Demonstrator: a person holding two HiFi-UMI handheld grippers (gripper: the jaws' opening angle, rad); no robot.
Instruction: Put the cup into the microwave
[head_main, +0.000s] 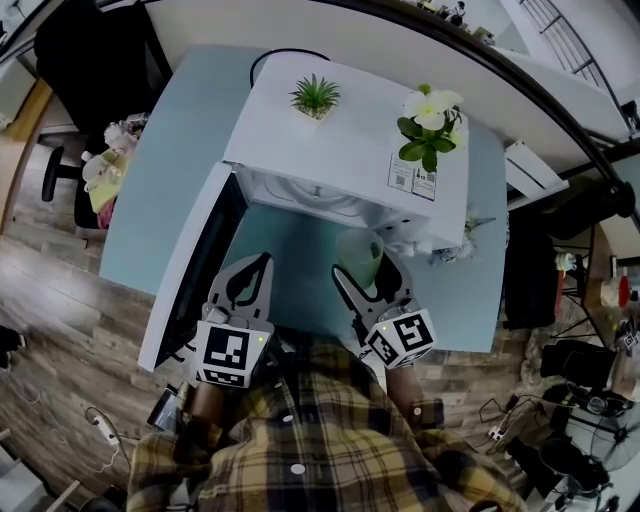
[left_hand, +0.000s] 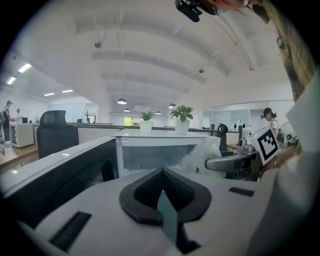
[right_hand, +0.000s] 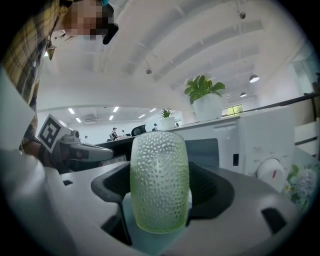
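Observation:
A pale green dimpled cup (right_hand: 160, 180) stands upright between the jaws of my right gripper (right_hand: 160, 199), which is shut on it. From the head view the cup (head_main: 360, 254) and right gripper (head_main: 367, 272) hang just before the white microwave (head_main: 345, 150), near the right side of its open cavity (head_main: 300, 196). The microwave's door (head_main: 195, 265) is swung wide open to the left. My left gripper (head_main: 259, 266) hovers beside that door with its jaws shut and nothing between them. In the left gripper view the jaw tips (left_hand: 161, 175) meet, facing the cavity (left_hand: 150, 156).
Two potted plants (head_main: 316, 97) (head_main: 430, 118) stand on top of the microwave. The microwave sits on a light blue table (head_main: 165, 170). A black office chair (head_main: 90, 60) is at the back left. Bags and cables clutter the floor at right (head_main: 570, 360).

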